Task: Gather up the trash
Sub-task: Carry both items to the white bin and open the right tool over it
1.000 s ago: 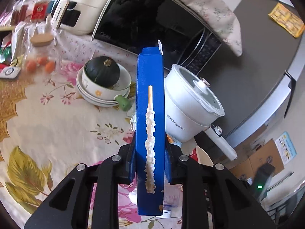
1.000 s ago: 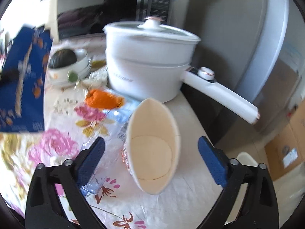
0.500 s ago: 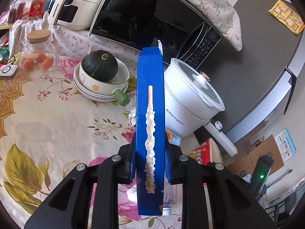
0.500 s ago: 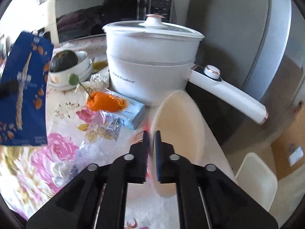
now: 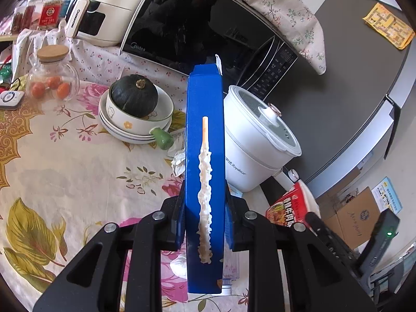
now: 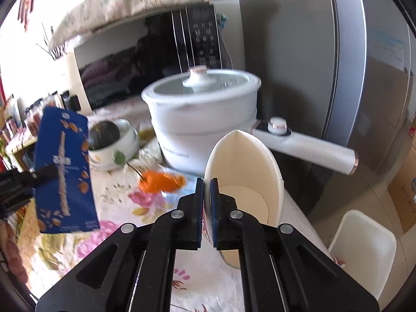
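My left gripper is clamped on the narrow sides of a tall blue cardboard snack box, which stands upright between the jaws, above the flowered cloth of the bench. My right gripper is closed on the wall of a squashed cream paper cup, one jaw inside the rim and one outside; the cup hangs over the bench's right edge, its open mouth facing the camera. In the left wrist view the cup's red printed outside shows low at the right, beside the box.

Just past the cup, an orange crumpled wrapper lies on the cloth, and a white crumpled tissue lies by the box. Behind them stands a white electric pot with a glass lid, its long handle reaching over the right edge. Left of the pot is a stack of white bowls carrying a dark green squash. At the far edge sits a black microwave oven under a flowered cloth cover.
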`<state>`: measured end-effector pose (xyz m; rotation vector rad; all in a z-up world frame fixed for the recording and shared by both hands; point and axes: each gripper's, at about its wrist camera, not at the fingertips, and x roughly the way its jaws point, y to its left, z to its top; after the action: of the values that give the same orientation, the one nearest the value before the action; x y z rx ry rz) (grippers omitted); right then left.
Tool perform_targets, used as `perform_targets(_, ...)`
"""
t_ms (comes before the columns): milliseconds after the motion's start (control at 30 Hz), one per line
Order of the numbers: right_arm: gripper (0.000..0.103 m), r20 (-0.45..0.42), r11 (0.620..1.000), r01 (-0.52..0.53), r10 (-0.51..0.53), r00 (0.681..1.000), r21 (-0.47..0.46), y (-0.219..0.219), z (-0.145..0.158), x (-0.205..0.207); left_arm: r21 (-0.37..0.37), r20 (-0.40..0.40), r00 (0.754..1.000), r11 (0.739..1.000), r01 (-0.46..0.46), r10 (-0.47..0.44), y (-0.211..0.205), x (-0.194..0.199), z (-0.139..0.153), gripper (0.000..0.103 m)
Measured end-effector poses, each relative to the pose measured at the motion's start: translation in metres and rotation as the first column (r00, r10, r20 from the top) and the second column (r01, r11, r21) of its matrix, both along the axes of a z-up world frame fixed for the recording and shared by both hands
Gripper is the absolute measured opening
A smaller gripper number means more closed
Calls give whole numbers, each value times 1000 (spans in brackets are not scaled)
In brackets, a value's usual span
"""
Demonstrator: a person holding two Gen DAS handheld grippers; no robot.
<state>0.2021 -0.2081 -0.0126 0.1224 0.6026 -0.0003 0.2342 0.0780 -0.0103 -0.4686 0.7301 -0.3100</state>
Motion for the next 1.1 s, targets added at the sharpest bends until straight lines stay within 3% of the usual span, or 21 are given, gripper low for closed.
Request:
perform_targets(567,4,53,1000,21,-21,998,-10,-11,18,-21,-31,35,998,998,61,-60,-29,-5,8,23)
perform_targets(1100,4,52,985,168,-166,985,-35,-82,23,-52,-54,41,980,979,194,-192,-109,-11,5,23)
